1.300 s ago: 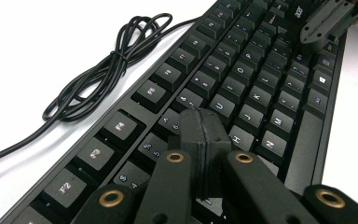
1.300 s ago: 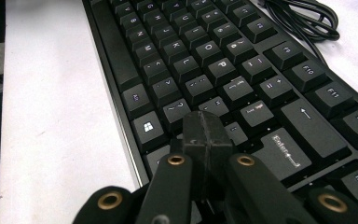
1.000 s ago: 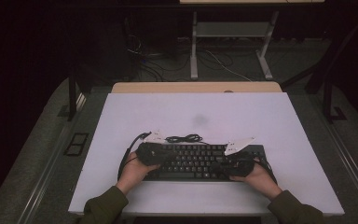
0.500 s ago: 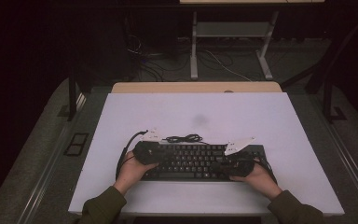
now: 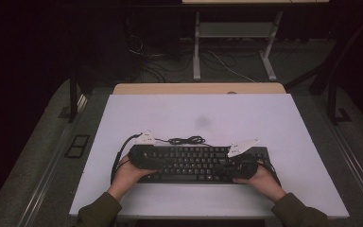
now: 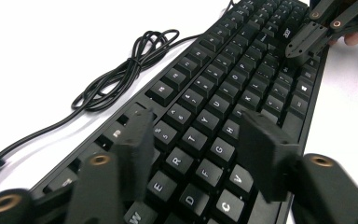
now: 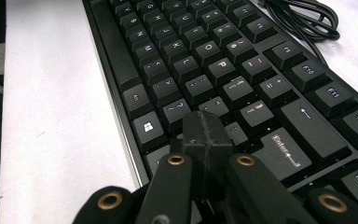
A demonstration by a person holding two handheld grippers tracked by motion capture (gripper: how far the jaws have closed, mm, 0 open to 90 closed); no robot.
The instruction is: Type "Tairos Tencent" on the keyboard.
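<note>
We hold both forearms in from six o'clock. Our left gripper (image 6: 193,154), low at eight o'clock, has just been opening its jaws, which now stand apart with nothing pinched. Our right gripper (image 7: 204,135), at four o'clock, keeps its jaws pressed together, empty.

keyboard (image 6: 242,79) near end cut off by the bottom edge in the left gripper view, cable (image 6: 116,74) plug end blurred at the left edge, key legends too small from the high view
</note>
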